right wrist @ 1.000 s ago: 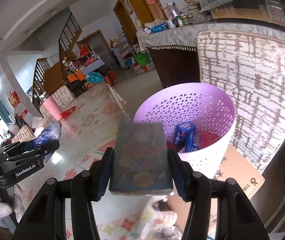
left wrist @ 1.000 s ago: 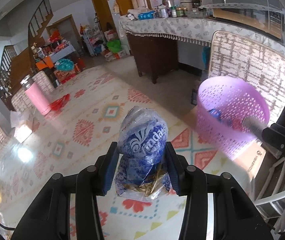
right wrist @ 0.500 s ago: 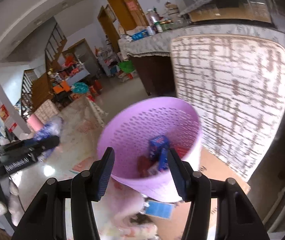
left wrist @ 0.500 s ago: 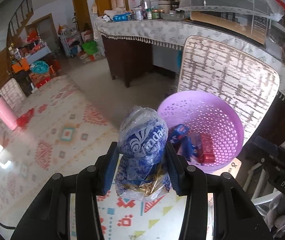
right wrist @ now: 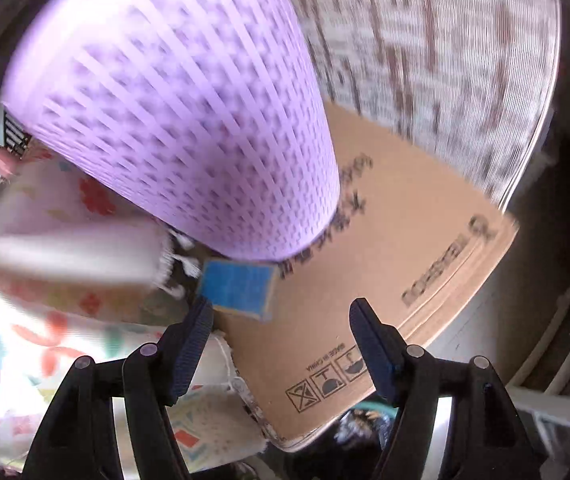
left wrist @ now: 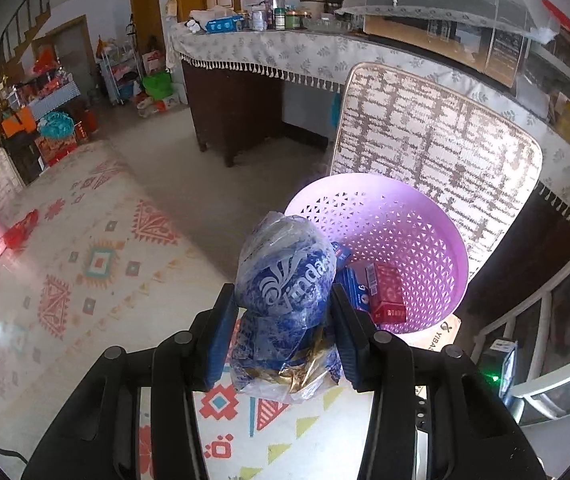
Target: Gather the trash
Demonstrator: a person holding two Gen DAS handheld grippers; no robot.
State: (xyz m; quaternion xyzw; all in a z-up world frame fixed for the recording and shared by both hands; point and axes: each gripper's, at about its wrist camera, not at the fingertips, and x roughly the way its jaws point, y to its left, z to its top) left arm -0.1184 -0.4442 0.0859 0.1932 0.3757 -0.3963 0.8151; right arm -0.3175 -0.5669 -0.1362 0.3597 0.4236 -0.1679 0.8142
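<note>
the left gripper [left wrist: 281,320] is clamped on a crumpled blue and clear plastic bag [left wrist: 285,280], both pads pressing its sides, and it hangs just beside the near rim of the purple basket [left wrist: 417,216], a little short of the opening. inside the basket there's a red box [left wrist: 387,292] lying on the bottom and a blue box [left wrist: 355,288] right next to it, partly hidden behind the bag. behind the basket leans a brown and white woven panel [left wrist: 437,140], and past that a counter with a fringed cloth [left wrist: 285,56]. over on the right wrist view everything is smeared with blur: the right gripper [right wrist: 281,334] has its jaws opening, nothing between them, pointing down at the foot of the basket [right wrist: 189,112], seen here from outside and low. the basket stands on a flat sheet of brown cardboard [right wrist: 405,260]. a small blue box [right wrist: 239,288] lies on the cardboard's edge, just beside the basket's base and just ahead of the gripper's left finger. the patterned floor mat [right wrist: 45,320] spreads away from the basket on that side.
</note>
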